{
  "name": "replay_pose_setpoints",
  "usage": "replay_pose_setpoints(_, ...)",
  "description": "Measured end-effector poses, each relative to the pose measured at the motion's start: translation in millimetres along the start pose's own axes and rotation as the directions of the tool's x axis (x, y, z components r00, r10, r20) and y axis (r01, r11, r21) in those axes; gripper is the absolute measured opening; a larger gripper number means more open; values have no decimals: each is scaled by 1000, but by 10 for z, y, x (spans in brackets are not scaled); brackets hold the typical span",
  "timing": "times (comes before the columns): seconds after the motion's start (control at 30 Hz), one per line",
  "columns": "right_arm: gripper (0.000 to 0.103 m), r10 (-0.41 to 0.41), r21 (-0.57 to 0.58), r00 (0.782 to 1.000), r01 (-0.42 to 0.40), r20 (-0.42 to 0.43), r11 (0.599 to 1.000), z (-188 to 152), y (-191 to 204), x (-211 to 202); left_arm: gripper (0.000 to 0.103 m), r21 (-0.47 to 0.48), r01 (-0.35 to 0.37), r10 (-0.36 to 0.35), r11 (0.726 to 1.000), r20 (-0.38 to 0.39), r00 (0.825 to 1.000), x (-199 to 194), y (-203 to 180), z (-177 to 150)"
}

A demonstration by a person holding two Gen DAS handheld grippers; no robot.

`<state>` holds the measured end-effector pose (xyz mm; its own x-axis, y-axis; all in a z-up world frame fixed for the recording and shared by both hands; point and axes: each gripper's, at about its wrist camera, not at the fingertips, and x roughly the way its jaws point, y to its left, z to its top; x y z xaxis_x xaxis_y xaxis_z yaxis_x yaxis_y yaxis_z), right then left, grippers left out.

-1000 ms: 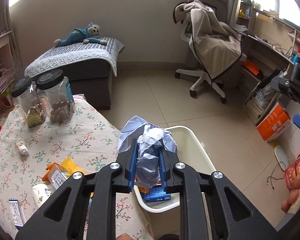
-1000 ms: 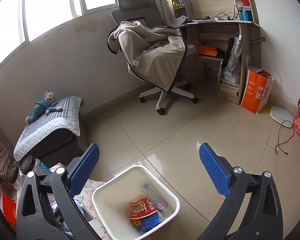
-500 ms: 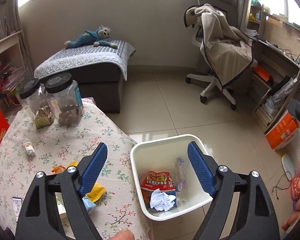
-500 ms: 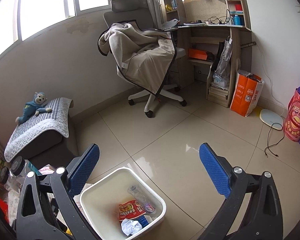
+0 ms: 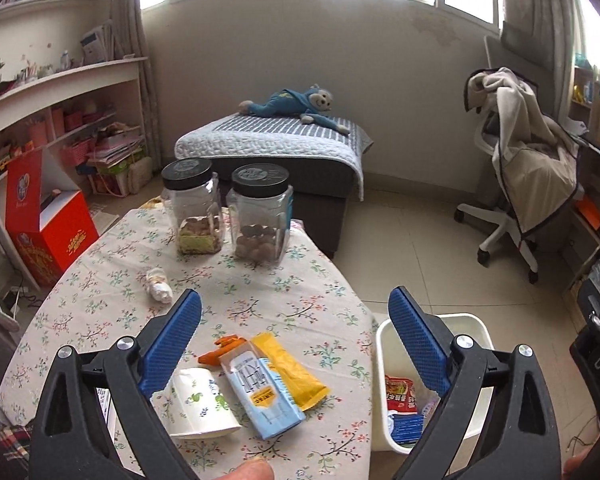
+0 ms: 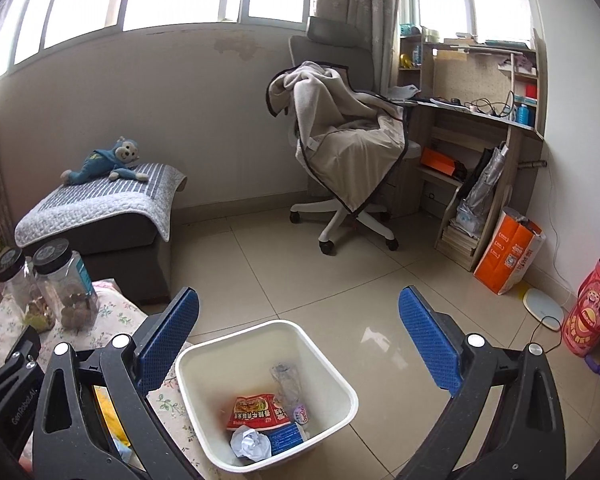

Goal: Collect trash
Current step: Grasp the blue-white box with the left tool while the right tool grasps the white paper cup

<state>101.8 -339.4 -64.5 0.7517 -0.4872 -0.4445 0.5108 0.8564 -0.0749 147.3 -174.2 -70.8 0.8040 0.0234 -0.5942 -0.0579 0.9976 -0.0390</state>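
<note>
I hold the left gripper (image 5: 294,318) above the round floral-cloth counter (image 5: 100,304), fingers spread wide and holding nothing. The right gripper (image 6: 298,320) hangs over the white rectangular plastic bin (image 6: 350,398), fingers equally wide and holding nothing.

Remaining trash lies at lower centre of the left view: a light-blue drink carton (image 5: 260,390), a yellow foil wrapper (image 5: 296,372) partly under it, an orange wrapper scrap (image 5: 220,350), and a white printed paper pack (image 5: 200,404). A small twisted white wrapper (image 5: 158,286) lies at centre left.

Risk: the carton and yellow wrapper overlap, so closing on one may drag the other off the counter edge, which lies close to the bin. The two clear black-lidded jars (image 5: 224,214) stand well apart and appear not to be trash; a high sweep could knock them.

Only the right view shows the bin floor: a red snack packet (image 6: 256,410), crumpled white paper (image 6: 252,442) and a clear bottle (image 6: 286,380). Only the left view shows the counter trash clearly.
</note>
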Motion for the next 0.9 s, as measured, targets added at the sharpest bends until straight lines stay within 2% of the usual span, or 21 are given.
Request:
replay_pose_setpoints(0.4,96,115,-200,993,-114,-6,973,-176,1015,-228,92,-94,-127,122,988,-57,991,69,945,-121)
replay_pose_setpoints(0.6,96,196,-252,979,-206,-64,946,-282,1436,-309,92,-101,-230,218,968,-122,968,177,1455,-228)
replay_pose_setpoints(0.7,96,223,-289,968,-247,-115,925,-359,1654,-305,92,-65,-301,282,951,-212,936,343,1748,-342)
replay_pose_setpoints(0.8,96,234,-340,954,-288,-189,895,-462,1880,-262,92,-4,-347,325,938,-341,882,576,2045,-529)
replay_pose_setpoints(0.9,96,272,-366,901,-392,-338,844,-622,2127,-167,92,30,-319,292,947,-495,819,808,2316,-766)
